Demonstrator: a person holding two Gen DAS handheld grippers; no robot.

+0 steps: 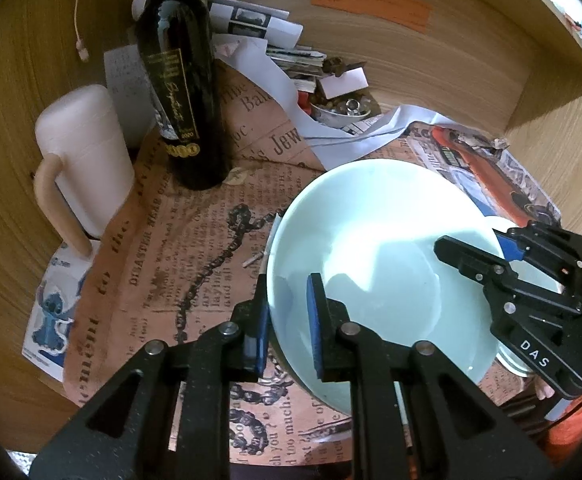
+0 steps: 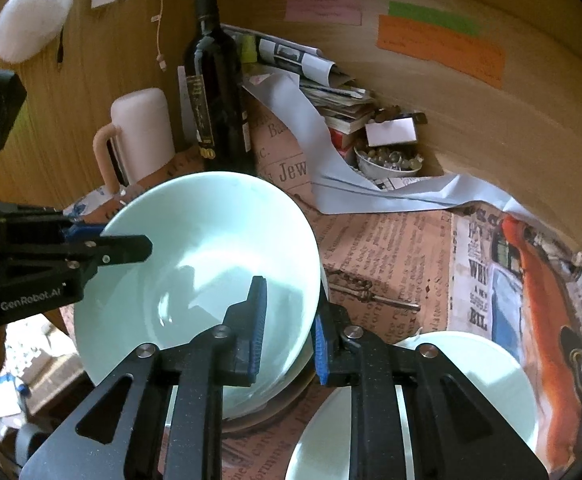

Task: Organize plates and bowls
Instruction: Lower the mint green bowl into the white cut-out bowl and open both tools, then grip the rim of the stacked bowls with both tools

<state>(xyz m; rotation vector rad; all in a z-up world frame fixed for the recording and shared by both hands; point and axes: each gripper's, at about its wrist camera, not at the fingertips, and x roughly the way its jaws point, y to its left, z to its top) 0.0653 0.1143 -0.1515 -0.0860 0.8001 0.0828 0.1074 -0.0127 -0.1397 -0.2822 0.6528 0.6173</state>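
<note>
- Gripping one pale green bowl (image 1: 375, 280) from two sides at once: the left gripper (image 1: 289, 320) straddles the rim nearest the wine bottle (image 1: 181, 80), one blue pad inside the bowl and one outside, and the jaws stand nearly closed on the thin wall.
- The right gripper (image 2: 289, 328) does the same on the bowl's opposite rim, the side away from the bottle; its pads sit either side of the wall with almost no gap, so I read it as clamped on the bowl too.
- The bowl sits just in front of the bottle, over the newspaper-print sheet (image 1: 195, 240), and appears tilted; in the right wrist view another pale rim shows directly under it, so it seems to rest in or on a second dish, though I cannot tell whether they touch.
- A pale green plate (image 2: 471, 392) lies flat on the sheet, further from the bottle than the bowl and beyond the right gripper.
- The step in hand looks like placing or lifting the bowl at a stack; which of the two the views do not settle.
- If it is being set down, the next move calls for both claws to loosen evenly and draw back along the rim without dragging it.
- If it is being lifted, both must rise together and level, keeping clear of the bottle and the pink jug (image 1: 87, 156) beside it.
</note>
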